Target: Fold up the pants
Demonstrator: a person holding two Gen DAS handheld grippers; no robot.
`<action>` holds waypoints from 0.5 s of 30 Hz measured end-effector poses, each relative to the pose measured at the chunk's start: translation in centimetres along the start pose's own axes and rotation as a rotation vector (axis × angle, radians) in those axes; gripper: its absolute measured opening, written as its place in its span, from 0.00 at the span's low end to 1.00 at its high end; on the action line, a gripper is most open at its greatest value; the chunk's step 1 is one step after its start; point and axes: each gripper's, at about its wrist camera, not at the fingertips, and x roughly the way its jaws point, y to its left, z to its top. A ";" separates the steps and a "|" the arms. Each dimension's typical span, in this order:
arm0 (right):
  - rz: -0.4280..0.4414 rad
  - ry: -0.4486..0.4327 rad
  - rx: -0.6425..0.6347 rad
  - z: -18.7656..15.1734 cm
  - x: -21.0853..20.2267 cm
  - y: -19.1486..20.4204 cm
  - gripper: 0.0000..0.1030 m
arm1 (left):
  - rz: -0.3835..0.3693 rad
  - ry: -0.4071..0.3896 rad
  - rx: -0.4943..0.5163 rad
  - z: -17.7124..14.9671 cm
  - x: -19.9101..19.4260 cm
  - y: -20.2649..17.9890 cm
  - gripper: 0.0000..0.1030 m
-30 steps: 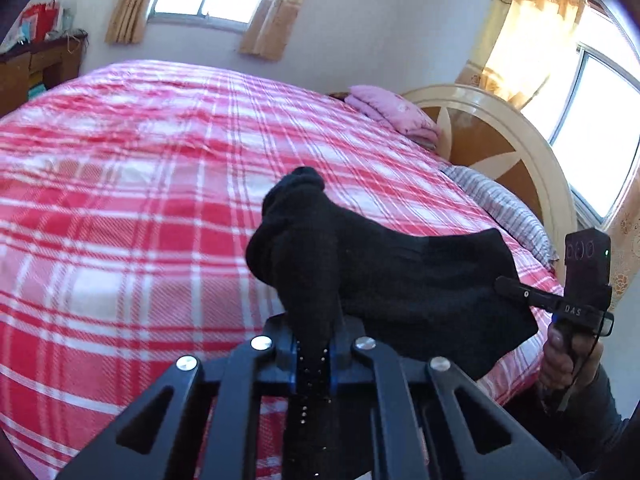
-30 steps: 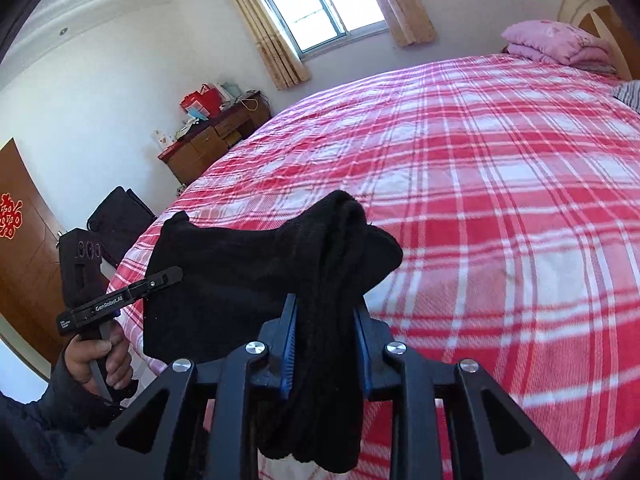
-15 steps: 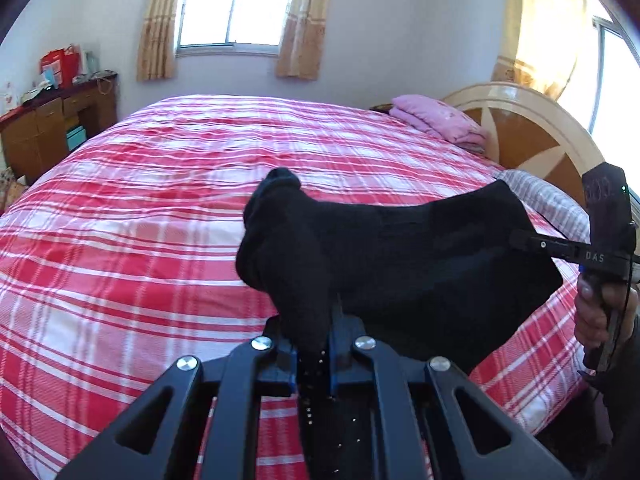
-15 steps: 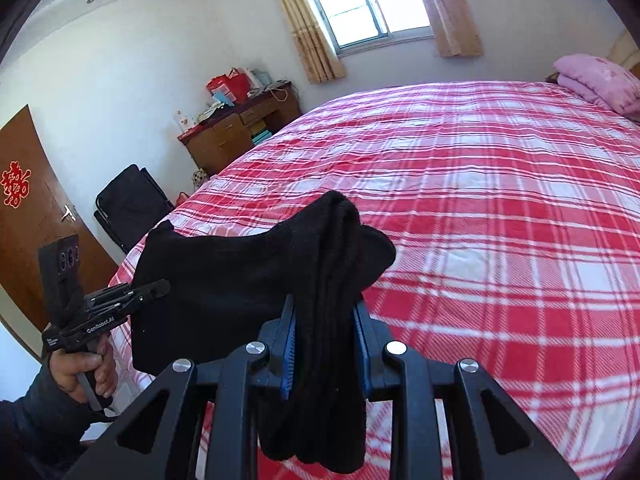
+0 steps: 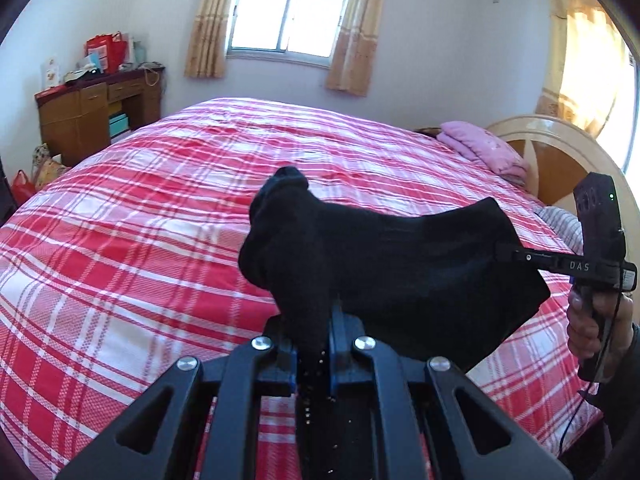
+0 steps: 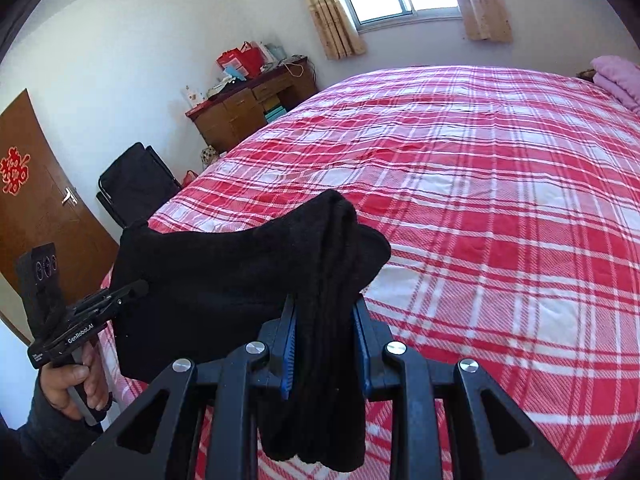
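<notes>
The black pants (image 5: 400, 264) hang stretched in the air between my two grippers, above the near edge of the red plaid bed (image 5: 160, 220). My left gripper (image 5: 312, 344) is shut on one bunched end of the pants. My right gripper (image 6: 324, 340) is shut on the other bunched end, where thick folds (image 6: 320, 400) hang down between its blue pads. The right gripper also shows in the left wrist view (image 5: 508, 254), and the left gripper in the right wrist view (image 6: 136, 294). The pants (image 6: 208, 276) sag slightly between them.
A folded pink blanket (image 5: 484, 148) lies by the wooden headboard (image 5: 560, 160). A striped pillow (image 5: 560, 224) sits at the bed's right. A wooden desk (image 6: 248, 108) with clutter, a black bag (image 6: 136, 180) and a brown door (image 6: 36, 200) stand to the left.
Both grippers have risen and tilted up with the pants held between them, so more of the room and windows shows. Both grips stay shut.
</notes>
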 end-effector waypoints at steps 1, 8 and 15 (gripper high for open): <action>0.001 0.004 0.000 0.1 0.5 0.0 0.25 | 0.002 0.004 -0.006 -0.1 0.1 0.4 0.11; 0.011 0.014 0.014 0.8 3.1 -0.1 0.25 | 0.036 0.034 -0.020 -0.5 1.6 2.3 0.11; 0.005 0.033 0.044 0.3 5.3 -0.2 0.25 | 0.054 0.036 -0.021 -0.6 1.7 3.0 0.11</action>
